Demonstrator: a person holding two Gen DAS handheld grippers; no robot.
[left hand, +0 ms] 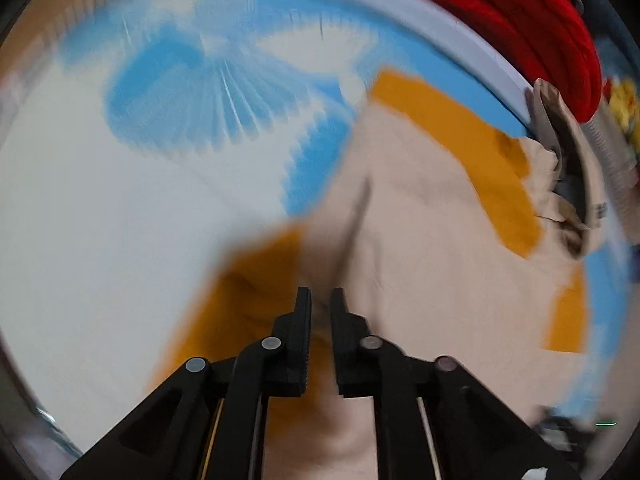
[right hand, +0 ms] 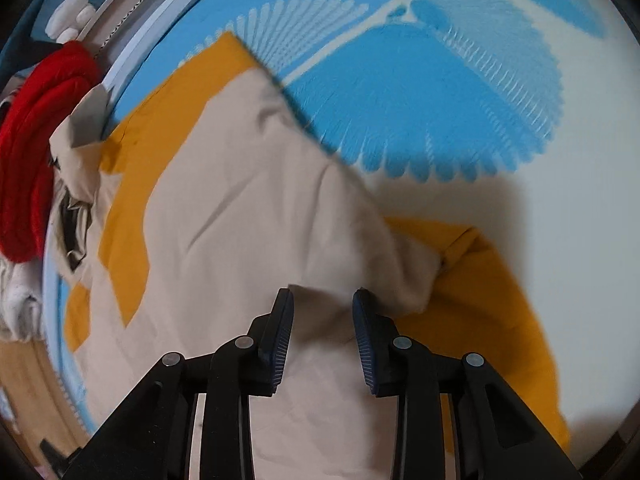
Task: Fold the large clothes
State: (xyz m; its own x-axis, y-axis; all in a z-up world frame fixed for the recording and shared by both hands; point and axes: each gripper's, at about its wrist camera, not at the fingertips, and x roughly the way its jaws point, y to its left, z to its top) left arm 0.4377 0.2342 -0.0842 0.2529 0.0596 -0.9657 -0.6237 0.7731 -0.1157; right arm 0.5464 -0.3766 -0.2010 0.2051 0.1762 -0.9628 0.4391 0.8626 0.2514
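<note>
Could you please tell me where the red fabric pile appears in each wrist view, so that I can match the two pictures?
Left wrist: red fabric pile at the upper right, beyond the mat's edge.
Right wrist: red fabric pile at the left edge.
Shared landmark: the beige and mustard garment beside it.

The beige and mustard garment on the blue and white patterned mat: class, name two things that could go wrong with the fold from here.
1. The right gripper stands open over the beige and mustard garment, so that side may stay behind while the left gripper, nearly shut on a bunched ridge, drags it askew.
2. The collar end hangs past the mat's edge beside the red garment and could snag.
</note>
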